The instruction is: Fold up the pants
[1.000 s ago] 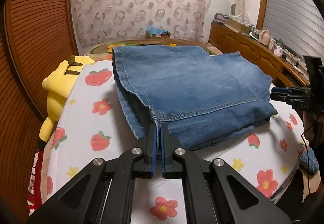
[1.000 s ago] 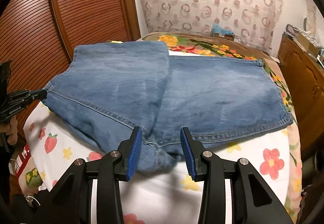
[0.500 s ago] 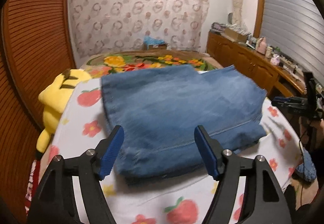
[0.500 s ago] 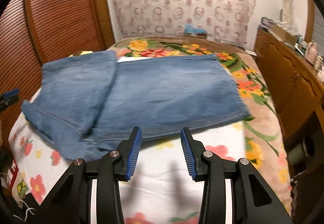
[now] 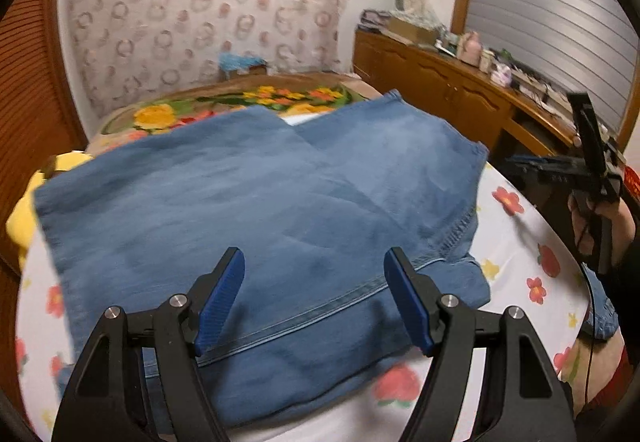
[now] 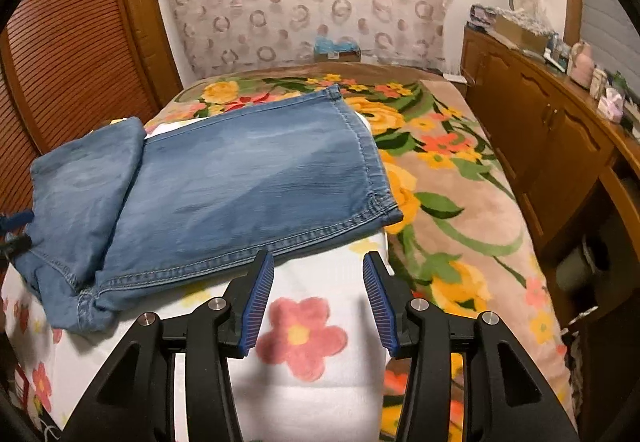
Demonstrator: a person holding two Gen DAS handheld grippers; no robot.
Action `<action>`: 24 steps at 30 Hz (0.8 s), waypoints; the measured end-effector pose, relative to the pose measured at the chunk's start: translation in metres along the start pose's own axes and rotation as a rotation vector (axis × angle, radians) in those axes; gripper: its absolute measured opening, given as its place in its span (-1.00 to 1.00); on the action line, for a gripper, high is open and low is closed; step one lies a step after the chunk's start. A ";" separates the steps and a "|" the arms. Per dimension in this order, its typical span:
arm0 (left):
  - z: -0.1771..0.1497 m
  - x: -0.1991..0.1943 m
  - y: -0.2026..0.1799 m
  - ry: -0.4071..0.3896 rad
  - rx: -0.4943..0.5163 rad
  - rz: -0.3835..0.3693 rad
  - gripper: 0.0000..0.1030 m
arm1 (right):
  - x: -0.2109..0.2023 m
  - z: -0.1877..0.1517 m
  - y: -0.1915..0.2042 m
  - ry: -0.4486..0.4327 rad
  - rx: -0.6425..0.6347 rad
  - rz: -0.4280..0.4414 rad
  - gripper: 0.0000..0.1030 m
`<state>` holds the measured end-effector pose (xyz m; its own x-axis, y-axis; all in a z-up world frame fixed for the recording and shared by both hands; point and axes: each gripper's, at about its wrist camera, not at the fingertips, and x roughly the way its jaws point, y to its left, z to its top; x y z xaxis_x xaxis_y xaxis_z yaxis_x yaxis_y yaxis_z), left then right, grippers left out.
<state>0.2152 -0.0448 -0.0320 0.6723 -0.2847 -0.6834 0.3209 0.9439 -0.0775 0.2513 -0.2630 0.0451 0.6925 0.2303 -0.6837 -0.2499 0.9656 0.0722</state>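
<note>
One fold lies in the jeans (image 6: 248, 182) on the bed (image 6: 460, 178); more remain, both grippers' jaws open and empty, right gripper (image 6: 318, 296) just widening, left gripper (image 5: 314, 300) already wide.

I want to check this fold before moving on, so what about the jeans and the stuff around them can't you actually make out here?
- Left wrist view: the jeans near edge is motion-blurred and partly hidden behind the left tongs.
- Left wrist view: the yellow plush toy is mostly covered by denim.
- Right wrist view: the jeans' left end runs behind the frame edge.
- Both views: layers underneath the fold are hidden.
- Right wrist view: dresser items are too small to identify.
</note>
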 end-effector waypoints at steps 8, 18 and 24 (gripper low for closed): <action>-0.009 0.030 -0.021 0.079 0.027 -0.033 0.42 | 0.023 0.021 -0.021 0.031 0.058 0.010 -0.06; -0.018 0.042 -0.026 0.093 0.029 -0.019 0.43 | 0.054 0.036 -0.038 0.082 0.135 0.000 -0.06; -0.017 0.041 -0.024 0.097 0.029 -0.018 0.43 | 0.064 0.045 -0.044 0.102 0.147 0.016 -0.06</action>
<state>0.2236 -0.0766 -0.0705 0.5987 -0.2826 -0.7495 0.3522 0.9333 -0.0706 0.3373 -0.2847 0.0305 0.6151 0.2395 -0.7512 -0.1531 0.9709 0.1841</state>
